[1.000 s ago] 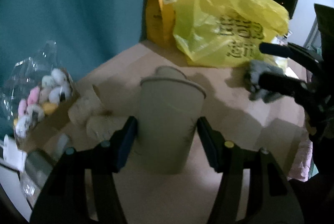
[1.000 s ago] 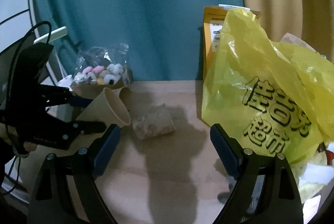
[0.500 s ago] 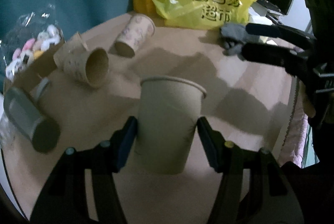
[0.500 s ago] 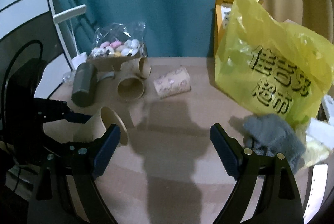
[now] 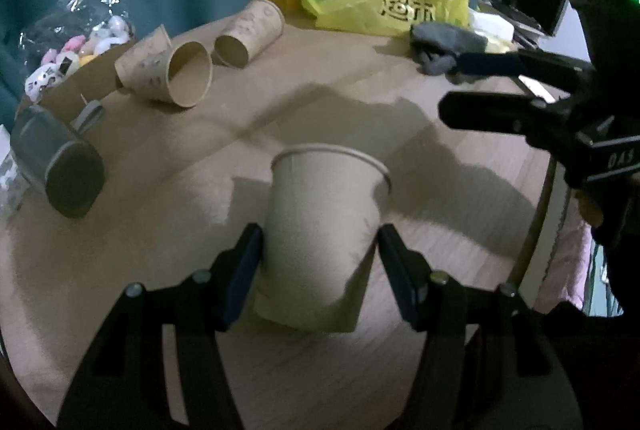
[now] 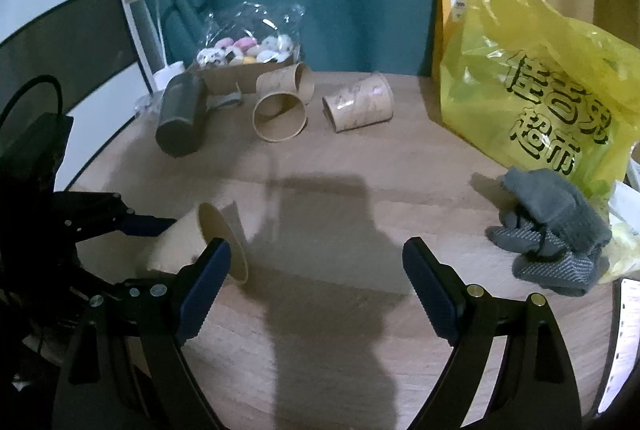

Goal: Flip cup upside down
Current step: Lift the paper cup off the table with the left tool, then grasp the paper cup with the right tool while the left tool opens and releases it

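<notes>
Cup, plain paper, clamped between the pads of the left gripper, held on its side above the table with its mouth pointing away from the gripper, well in front of the yellow bag; right gripper spread wide, holding nothing.

L gripper: lower centre of frame, jaws clamped on the paper cup. R gripper: lower centre of frame, jaws spread wide, nothing between them.
</notes>
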Demonstrator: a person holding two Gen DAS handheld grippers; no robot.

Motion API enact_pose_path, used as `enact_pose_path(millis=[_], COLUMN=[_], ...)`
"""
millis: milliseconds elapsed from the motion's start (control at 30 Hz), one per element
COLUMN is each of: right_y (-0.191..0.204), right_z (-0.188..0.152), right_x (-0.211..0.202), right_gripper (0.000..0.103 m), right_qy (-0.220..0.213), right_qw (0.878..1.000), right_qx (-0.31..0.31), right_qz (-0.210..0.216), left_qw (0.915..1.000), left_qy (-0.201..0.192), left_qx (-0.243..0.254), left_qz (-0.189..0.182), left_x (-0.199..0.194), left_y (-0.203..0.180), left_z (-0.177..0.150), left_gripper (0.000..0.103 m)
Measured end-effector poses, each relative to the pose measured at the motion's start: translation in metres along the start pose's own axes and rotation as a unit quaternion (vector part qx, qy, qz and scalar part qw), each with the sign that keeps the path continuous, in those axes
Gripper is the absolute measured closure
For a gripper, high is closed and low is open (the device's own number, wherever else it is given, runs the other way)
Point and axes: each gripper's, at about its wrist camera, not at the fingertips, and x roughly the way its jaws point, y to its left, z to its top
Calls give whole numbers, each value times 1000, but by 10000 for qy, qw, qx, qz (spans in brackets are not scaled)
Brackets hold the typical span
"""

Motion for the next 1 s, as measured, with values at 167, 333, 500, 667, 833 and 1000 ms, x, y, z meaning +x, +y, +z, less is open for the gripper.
enact_pose_path(millis=[167, 333, 500, 667, 833, 1000], right_y=[6, 14, 28, 47, 61, 75], right_z=[0, 6, 13, 21, 27, 27], right_x=[3, 5, 13, 20, 27, 31], right_gripper=[13, 13, 13, 13, 13, 13], right_qy=[69, 151, 439, 637, 815, 1079], right_qw=[10000, 9994, 9952, 9842, 9702, 9476], right_qx=[-47, -303, -854, -1579, -2184, -2854], right_qz=[-35, -9, 202, 496, 662, 943], left_qw=[9998, 9990, 9988, 9989, 9989, 9985], left_qy=[-56, -101, -133, -146, -222, -266], left_qx=[118, 137, 118, 47, -144, -400], left_qz=[-181, -412, -467, -433, -385, -244], left_x=[-2, -2, -2, -2, -9, -26], left_y=[-2, -1, 3, 6, 16, 27], left_z=[-1, -4, -8, -12, -17, -33], left_gripper=[42, 40, 38, 22, 22, 22])
